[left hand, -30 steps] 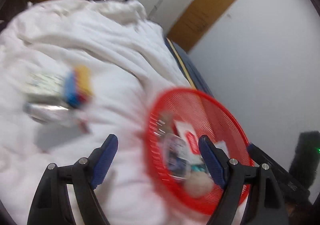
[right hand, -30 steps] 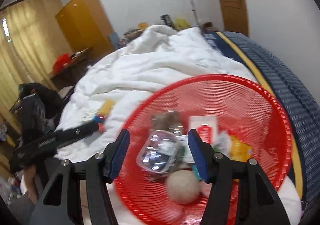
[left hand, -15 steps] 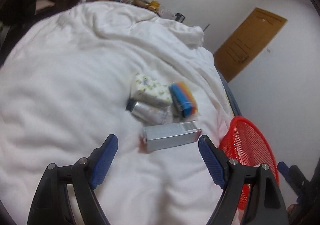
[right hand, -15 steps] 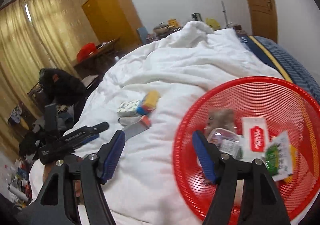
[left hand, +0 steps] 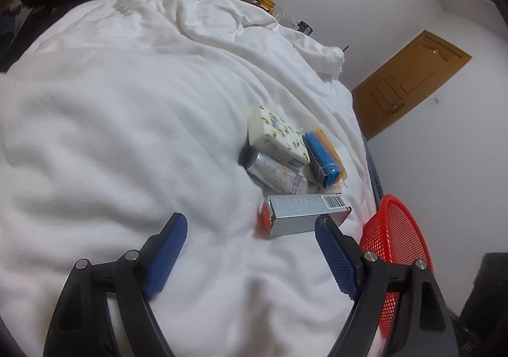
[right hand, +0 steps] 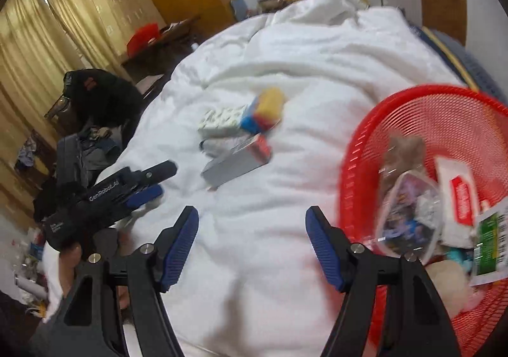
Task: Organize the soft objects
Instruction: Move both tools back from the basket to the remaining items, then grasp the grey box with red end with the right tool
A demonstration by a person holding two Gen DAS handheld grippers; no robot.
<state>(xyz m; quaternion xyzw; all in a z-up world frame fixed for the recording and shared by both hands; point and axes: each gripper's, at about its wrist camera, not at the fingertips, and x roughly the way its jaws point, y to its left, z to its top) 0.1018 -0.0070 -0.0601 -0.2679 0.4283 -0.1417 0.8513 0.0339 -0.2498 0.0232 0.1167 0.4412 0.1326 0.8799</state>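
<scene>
1. On the white duvet (left hand: pixel 127 134), in the left wrist view, a small cluster of items lies ahead of the left gripper (left hand: pixel 250 226), whose blue-padded jaws stand wide apart with nothing between them. Nearest is a silver carton (left hand: pixel 301 214) with a barcode and a red end, just beyond the right fingertip. Behind it lie a silver tube (left hand: pixel 270 172), a lemon-print tissue pack (left hand: pixel 276 138) resting partly on the tube, and a blue-and-orange pack (left hand: pixel 324 157) touching the tissue pack. The red mesh basket (left hand: pixel 397 239) shows at the right, seen edge-on behind the right finger.

2. In the right wrist view, the right gripper (right hand: pixel 250 226) is likewise spread wide and empty over bare duvet. The basket (right hand: pixel 428 122) sits to its right, holding a clear pouch (right hand: pixel 409 214), a white packet with a red label (right hand: pixel 457 198), a green-labelled sachet (right hand: pixel 489 242) and a pale ball (right hand: pixel 447 277). The same cluster lies blurred beyond; the left gripper (right hand: pixel 155 179) comes in from the left.
</scene>
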